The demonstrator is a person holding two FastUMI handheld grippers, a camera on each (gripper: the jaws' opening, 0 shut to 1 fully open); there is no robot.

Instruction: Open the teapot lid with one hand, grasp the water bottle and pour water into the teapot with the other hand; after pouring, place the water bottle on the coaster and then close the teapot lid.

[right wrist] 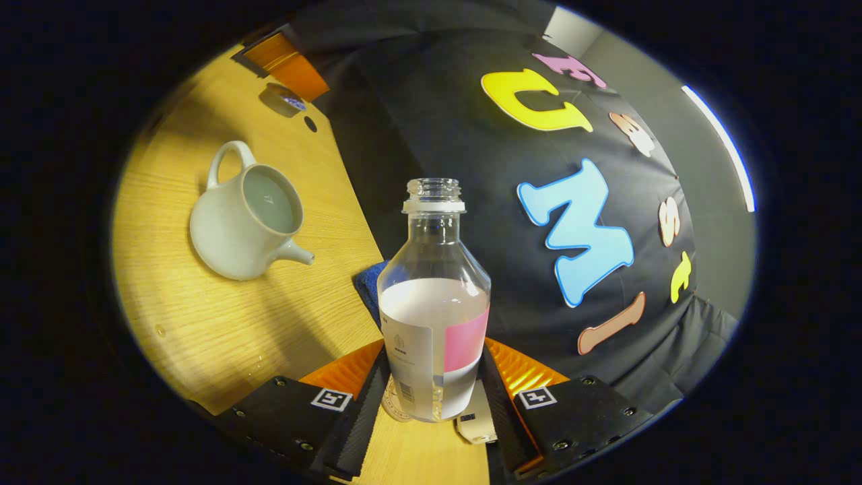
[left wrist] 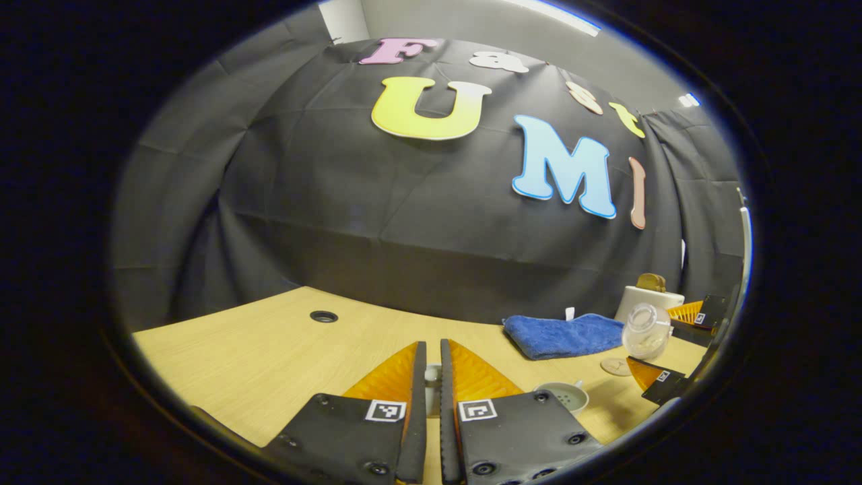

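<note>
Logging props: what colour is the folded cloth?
Blue cloth, clearest in the left gripper view.

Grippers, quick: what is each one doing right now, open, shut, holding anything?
Left gripper: closed on a small pale thing, seemingly the teapot lid, held above the table.
Right gripper: closed on the bottle, cap off, held upright.

Both grippers (left wrist: 433, 377) (right wrist: 431, 391) clamped.

A blue towel (left wrist: 564, 335) lies on the wooden table (left wrist: 269, 350).
</note>
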